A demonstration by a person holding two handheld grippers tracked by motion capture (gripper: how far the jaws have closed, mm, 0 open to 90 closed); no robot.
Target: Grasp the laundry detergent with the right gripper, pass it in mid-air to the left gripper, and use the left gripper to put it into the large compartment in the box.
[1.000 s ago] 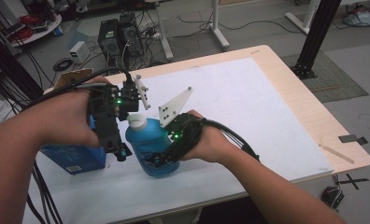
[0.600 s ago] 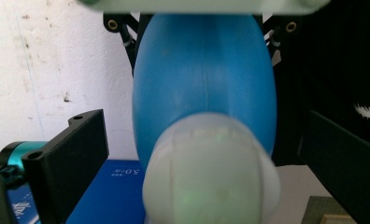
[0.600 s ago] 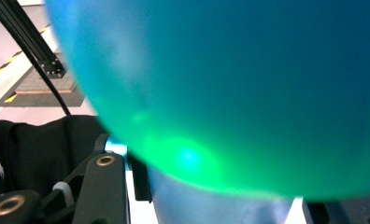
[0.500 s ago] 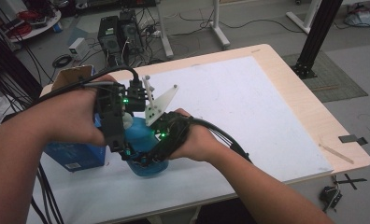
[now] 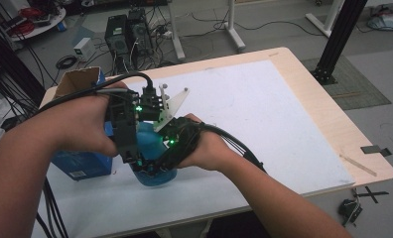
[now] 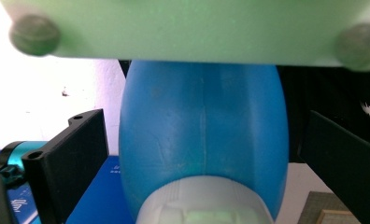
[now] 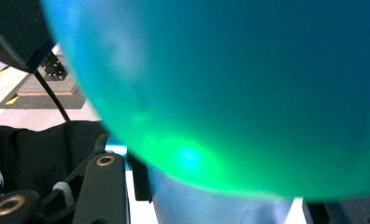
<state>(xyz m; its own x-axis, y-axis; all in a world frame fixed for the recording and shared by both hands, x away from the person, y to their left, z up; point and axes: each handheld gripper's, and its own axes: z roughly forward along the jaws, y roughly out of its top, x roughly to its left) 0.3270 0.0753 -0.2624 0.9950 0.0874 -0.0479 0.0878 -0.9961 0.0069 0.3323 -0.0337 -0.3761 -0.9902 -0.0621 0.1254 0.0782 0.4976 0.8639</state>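
Blue box [image 5: 80, 163] stays at table's [image 5: 294, 124] left edge. Left gripper [image 5: 135, 148] has dropped over bottle [image 5: 152, 173] cap, jaws apart, gripping nothing. Right gripper [image 5: 172, 148] has shifted left against bottle; grip indeterminable. Likely cap work next.

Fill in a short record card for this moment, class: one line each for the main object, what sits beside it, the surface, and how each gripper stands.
Main object: blue bottle with a pale cap, upright near the front left of the table
Beside it: blue box, to the bottle's left, top flaps open
Surface: white mat on a wooden table
Left gripper: jaws either side of the bottle's body with gaps, open
Right gripper: pressed close to the bottle; jaw state cannot be told
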